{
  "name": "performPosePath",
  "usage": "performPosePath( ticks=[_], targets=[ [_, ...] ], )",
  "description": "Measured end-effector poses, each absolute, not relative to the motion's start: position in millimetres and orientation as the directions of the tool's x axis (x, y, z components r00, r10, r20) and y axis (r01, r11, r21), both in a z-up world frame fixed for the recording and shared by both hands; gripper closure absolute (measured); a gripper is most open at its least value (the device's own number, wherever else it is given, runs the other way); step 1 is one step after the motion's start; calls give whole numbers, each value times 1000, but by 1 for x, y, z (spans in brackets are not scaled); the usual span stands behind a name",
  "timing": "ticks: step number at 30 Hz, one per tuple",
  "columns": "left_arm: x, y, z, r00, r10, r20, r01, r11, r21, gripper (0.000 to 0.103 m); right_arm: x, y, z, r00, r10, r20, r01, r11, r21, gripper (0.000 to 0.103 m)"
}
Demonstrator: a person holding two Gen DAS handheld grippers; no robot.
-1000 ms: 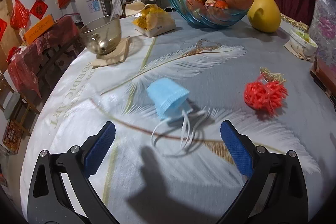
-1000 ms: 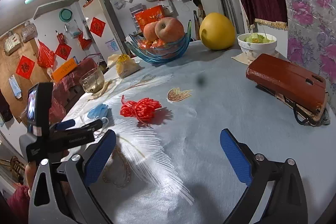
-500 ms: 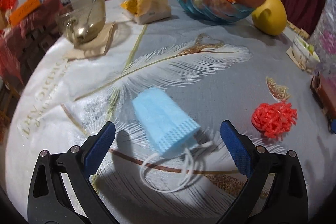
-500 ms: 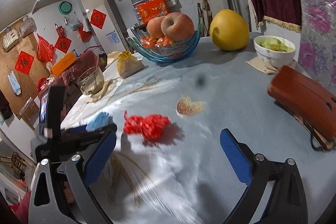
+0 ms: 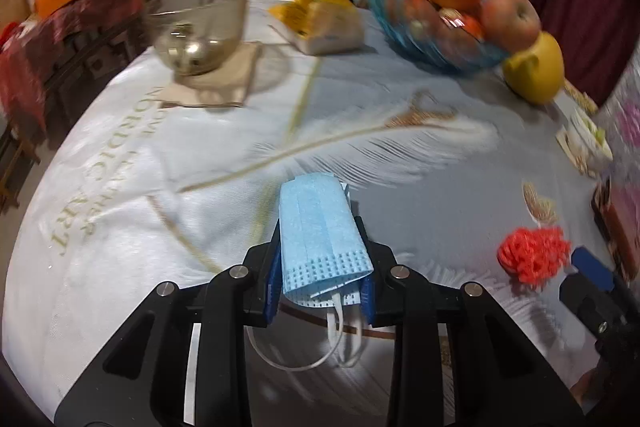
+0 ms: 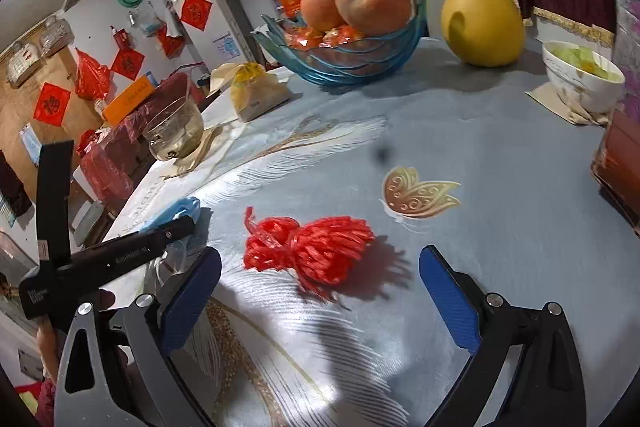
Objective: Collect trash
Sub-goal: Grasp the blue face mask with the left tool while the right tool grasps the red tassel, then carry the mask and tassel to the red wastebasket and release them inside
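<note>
my left gripper point(image 5: 322, 291) is closing on the soft, light blue mask point(image 5: 320, 231) on the table point(image 5: 120, 187). right gripper point(image 6: 320, 291) is spread wide before the red string bundle point(image 6: 312, 247); i'd pinch its middle.

We can't see the left gripper's point(image 5: 322, 293) pads, covered by the face mask point(image 5: 320, 227). Brown case point(image 6: 618, 163) cut off at frame edge. Far worktop point(image 5: 120, 187) items motion-blurred.

Folded light-blue pleated paper face mask point(image 5: 320, 227), white ear loops trailing: between the closing left tool point(image 5: 322, 291) pads. Crumpled red plastic string bundle point(image 6: 308, 247): on tabletop, just ahead of the right tool point(image 6: 320, 303).
</note>
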State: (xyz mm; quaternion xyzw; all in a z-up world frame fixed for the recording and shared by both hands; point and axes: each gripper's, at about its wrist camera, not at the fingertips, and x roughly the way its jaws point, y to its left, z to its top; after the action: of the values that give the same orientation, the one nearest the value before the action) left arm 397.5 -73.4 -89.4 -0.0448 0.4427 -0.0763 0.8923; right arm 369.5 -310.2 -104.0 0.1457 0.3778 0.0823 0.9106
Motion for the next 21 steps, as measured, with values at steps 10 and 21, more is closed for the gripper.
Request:
performPosePath(
  ticks=[10,21],
  targets=[
    [394,-51,-74,643,-187,-742,46,977,-207,71,390,-283,-110,654,237,-719,-101,969,227,34],
    [343,-30,-65,668,-202,-716,83,977,-198,71,350,-282,-94,692,317,-649,-156,943,294,61]
  ],
)
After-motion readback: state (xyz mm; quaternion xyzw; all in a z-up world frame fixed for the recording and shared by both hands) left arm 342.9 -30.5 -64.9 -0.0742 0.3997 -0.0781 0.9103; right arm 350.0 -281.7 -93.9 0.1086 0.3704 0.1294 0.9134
